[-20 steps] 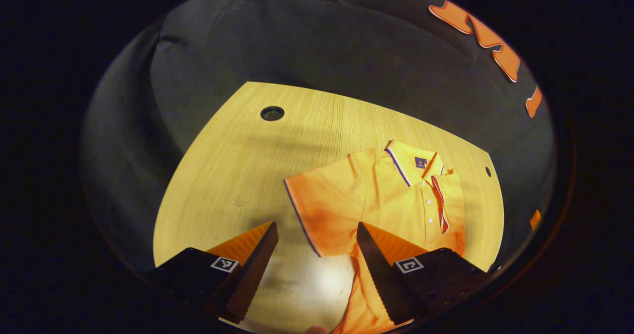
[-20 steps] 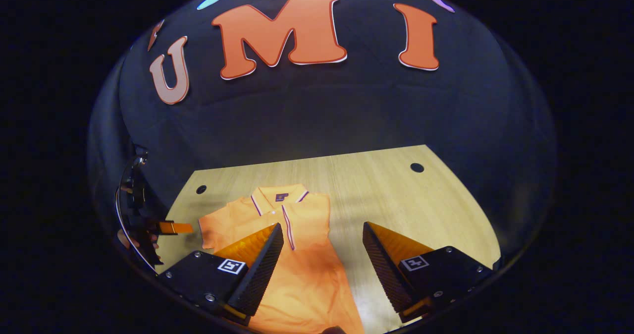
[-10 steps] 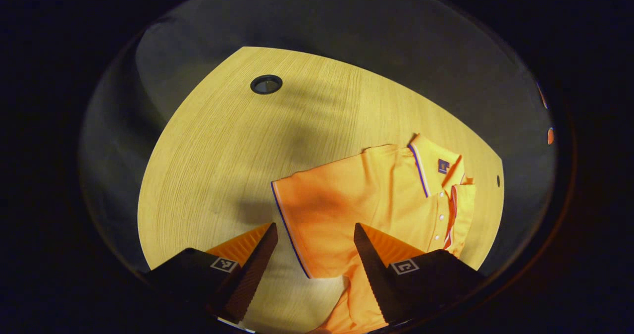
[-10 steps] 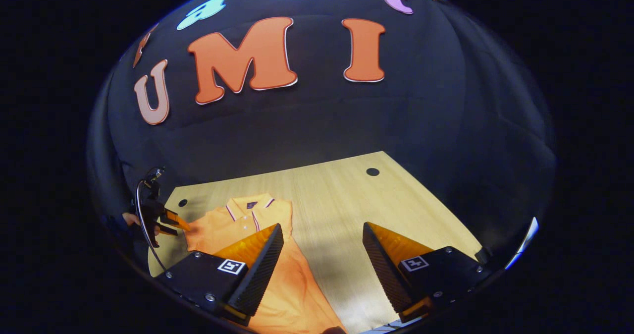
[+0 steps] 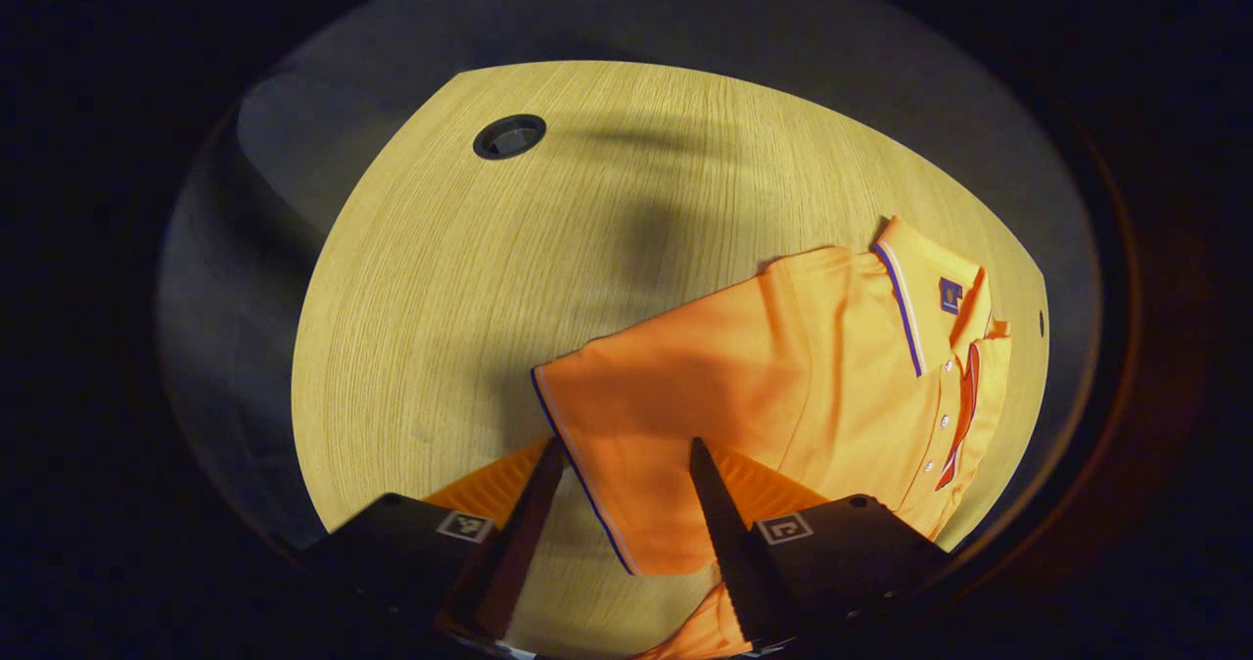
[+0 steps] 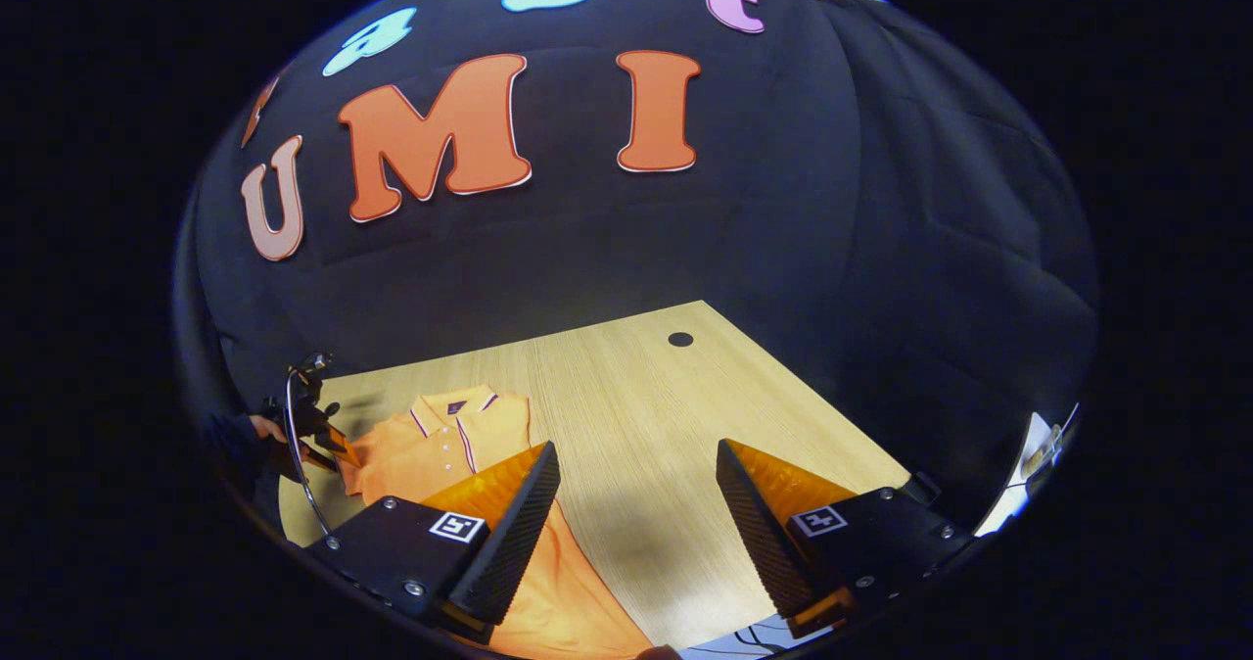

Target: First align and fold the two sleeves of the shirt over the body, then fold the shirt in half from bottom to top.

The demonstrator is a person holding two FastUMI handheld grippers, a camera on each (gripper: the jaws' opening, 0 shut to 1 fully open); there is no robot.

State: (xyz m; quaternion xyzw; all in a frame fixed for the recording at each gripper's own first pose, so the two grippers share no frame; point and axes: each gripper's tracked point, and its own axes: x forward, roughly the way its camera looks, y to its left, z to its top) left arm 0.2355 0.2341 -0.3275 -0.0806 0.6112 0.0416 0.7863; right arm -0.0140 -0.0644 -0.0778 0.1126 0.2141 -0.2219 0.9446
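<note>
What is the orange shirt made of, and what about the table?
The orange polo shirt looks like soft, matte knit cloth, likely cotton or a blend: it drapes, creases, and has a fine texture. The table looks like pale wood or a wood-look laminate: fine straight grain lines run across its smooth top.

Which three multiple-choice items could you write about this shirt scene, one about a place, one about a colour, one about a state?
1. Where does the shirt lie?
A. on the wooden table
B. on the floor
C. on a chair

2. What colour is the shirt?
A. green
B. orange
C. white

3. How are the fingers of the left gripper set?
A. shut on the collar
B. apart, with the sleeve edge between them
C. shut on nothing

Answers: 1 A, wood grain surrounds the cloth; 2 B, both views show orange fabric; 3 B, the left gripper view shows a gap with the sleeve hem inside.
</note>
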